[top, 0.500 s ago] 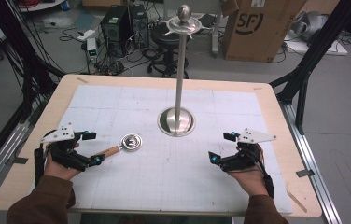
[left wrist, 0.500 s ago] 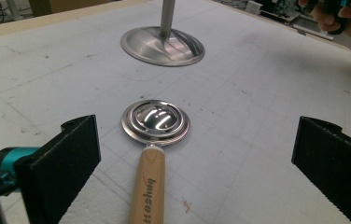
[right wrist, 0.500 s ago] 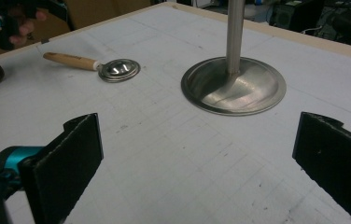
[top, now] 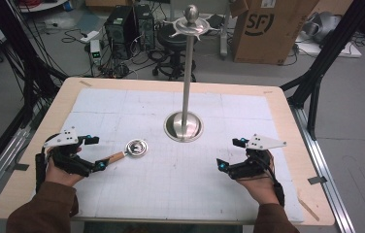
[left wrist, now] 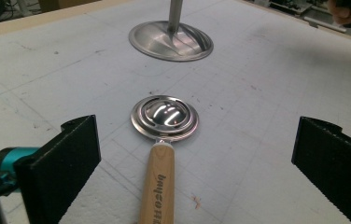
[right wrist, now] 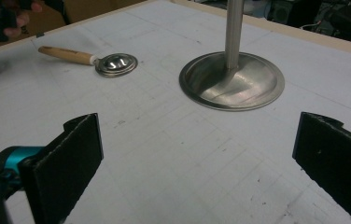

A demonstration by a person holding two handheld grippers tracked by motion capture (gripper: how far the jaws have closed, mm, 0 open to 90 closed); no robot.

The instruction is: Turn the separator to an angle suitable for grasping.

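Grippers number two, and we count one wooden-handled metal ladle and one steel stand on the white mat. Our left gripper, jaws spread wide and holding nothing, has the ladle's handle lying between them, untouched. Our right gripper, likewise spread wide, sits well apart from the ladle, across the mat.

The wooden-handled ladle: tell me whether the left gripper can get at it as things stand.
Probably yes. The left gripper has its jaws open, and the ladle's wooden handle lies flat on the white mat, pointing between them. Nothing sits between gripper and handle; the steel stand is farther off.
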